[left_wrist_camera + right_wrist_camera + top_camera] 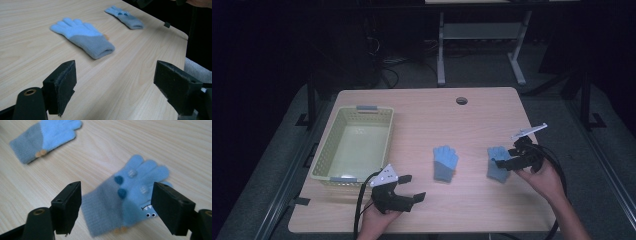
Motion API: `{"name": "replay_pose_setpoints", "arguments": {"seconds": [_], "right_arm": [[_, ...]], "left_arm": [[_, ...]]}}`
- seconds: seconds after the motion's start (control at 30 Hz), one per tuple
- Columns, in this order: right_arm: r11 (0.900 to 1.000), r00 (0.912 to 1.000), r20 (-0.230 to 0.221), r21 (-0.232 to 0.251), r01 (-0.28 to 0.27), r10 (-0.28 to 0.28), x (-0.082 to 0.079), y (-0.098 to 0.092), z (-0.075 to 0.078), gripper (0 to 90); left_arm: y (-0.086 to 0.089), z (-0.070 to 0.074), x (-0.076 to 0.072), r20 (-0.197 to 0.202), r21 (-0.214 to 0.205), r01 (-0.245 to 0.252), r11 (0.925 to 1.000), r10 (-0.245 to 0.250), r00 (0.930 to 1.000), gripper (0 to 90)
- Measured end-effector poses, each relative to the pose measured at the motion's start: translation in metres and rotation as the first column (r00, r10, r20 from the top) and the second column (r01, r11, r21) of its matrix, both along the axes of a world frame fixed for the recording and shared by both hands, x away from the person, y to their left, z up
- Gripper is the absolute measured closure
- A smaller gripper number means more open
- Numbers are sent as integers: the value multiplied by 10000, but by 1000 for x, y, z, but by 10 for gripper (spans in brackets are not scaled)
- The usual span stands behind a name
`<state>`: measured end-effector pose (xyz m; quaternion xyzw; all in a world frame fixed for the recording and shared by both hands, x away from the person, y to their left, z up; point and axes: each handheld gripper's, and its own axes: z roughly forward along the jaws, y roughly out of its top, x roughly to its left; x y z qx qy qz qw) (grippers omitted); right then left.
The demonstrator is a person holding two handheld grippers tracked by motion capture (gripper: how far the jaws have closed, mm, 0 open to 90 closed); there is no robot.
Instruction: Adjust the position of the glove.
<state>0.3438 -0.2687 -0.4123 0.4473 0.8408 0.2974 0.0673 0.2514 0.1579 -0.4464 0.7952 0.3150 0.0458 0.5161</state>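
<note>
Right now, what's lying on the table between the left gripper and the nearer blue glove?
Nothing: in the left gripper view, bare wooden table runs from the left gripper, jaws open, to the nearer glove. The high view shows the same gap.

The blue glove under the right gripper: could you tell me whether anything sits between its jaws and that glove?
Nothing visible does. The right gripper hovers open over the blue glove, jaws astride it, with only bare table around. The other glove lies well apart.
</note>
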Motion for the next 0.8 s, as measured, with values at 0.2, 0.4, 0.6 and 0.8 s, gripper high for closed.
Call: {"name": "replay_pose_setpoints", "arguments": {"seconds": [0.2,0.4,0.6,0.8], "right_arm": [[9998,9998,-205,-198,-67,63,3,4,-5,274],[9991,9993,-296,-329,-249,239,6,7,-8,313],[9988,9989,-430,-427,-225,207,9,6,-12,367],[9979,9975,-642,-569,-315,278,12,5,-16,429]], "left_arm": [[-1,-3,1,-109,-23,-30,10000,30,9999,181],[-1,-2,1,-54,49,-8,10000,9,10000,181],[-1,-3,1,-84,-21,-100,9999,100,9999,181],[-1,-3,1,-55,-37,-120,9999,120,9999,181]]}}
